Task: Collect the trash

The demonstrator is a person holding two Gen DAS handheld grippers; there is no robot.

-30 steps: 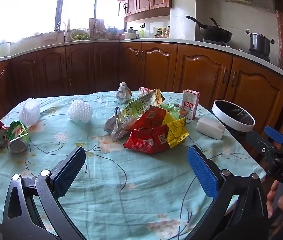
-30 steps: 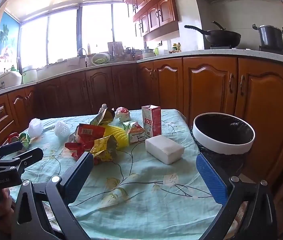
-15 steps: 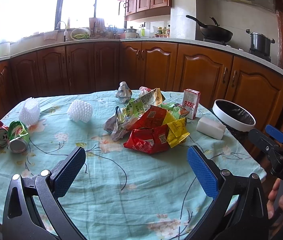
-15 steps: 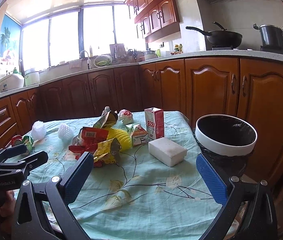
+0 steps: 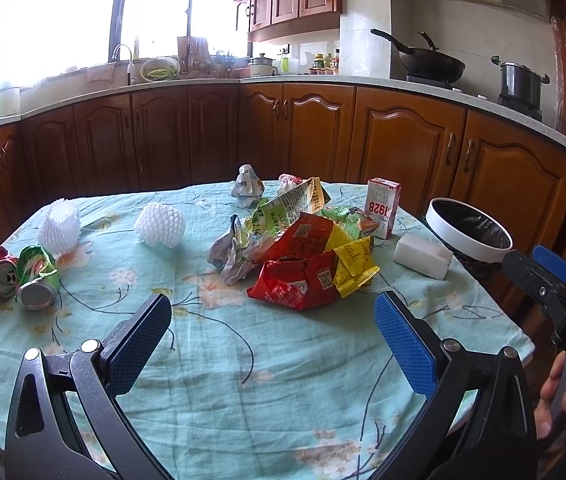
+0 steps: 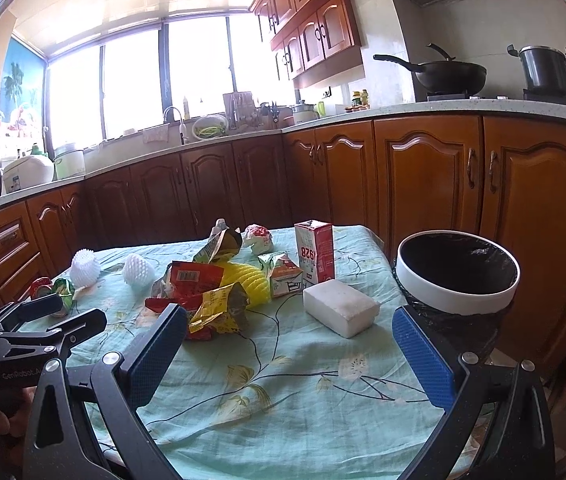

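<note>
Hovering over the near edge of the table [image 5: 211, 392], the left gripper [image 5: 273, 340] has its blue pads spread wide, nothing between them; the right gripper [image 6: 289, 350] is likewise released and empty. Left view alone shows two crushed cans [image 5: 19, 276] at the left of the cloth and the red wrapper [image 5: 299, 280] heading the wrapper pile. Right view alone shows the yellow ribbed piece [image 6: 249, 280] behind the wrappers and the trash bin [image 6: 459, 280], black-lined with a white rim, just beside the table's right edge. Both views: white foam block [image 6: 341, 308], standing carton [image 6: 315, 254], two white foam nets [image 5: 159, 224]. Surface: teal floral tablecloth. Room: wooden cabinets, bright windows, wok [image 6: 449, 74] and pot [image 6: 545, 68] on the counter.
</note>
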